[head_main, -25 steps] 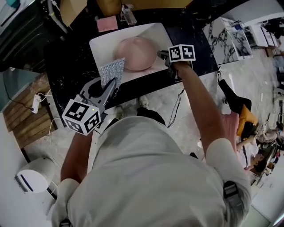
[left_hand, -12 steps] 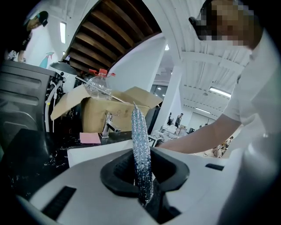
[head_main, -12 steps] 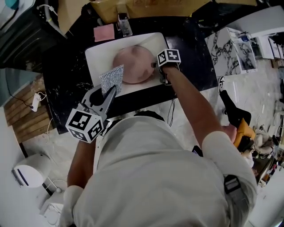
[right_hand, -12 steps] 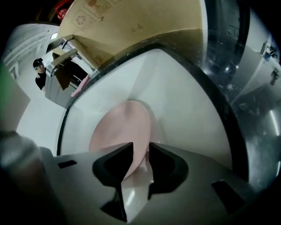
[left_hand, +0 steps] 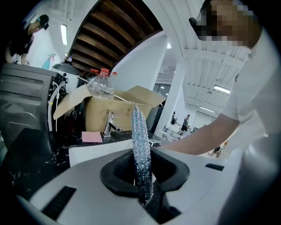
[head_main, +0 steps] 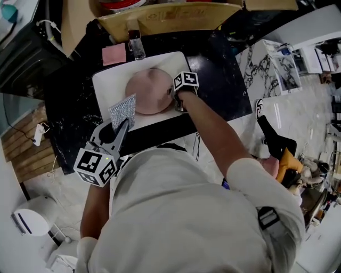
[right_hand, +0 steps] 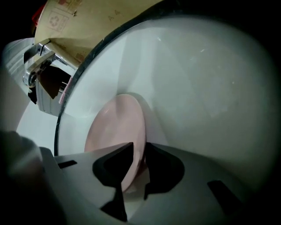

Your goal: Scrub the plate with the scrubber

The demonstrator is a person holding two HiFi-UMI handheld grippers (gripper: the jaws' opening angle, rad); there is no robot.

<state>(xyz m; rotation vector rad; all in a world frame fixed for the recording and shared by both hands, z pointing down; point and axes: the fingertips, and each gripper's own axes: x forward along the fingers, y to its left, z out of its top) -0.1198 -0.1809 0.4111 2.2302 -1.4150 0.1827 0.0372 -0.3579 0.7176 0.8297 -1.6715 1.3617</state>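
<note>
A wash-up spot in a big open hall — white sink point(head_main: 109, 88), black stone counter point(head_main: 218, 80), tap point(left_hand: 110, 124), cardboard box point(head_main: 170, 16).

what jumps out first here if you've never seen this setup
The pink plate in the white sink, top centre of the head view, with the right tool shut on its rim. Next comes the glittery silver scrubber, pinched upright in the left tool at the sink's front left.
</note>
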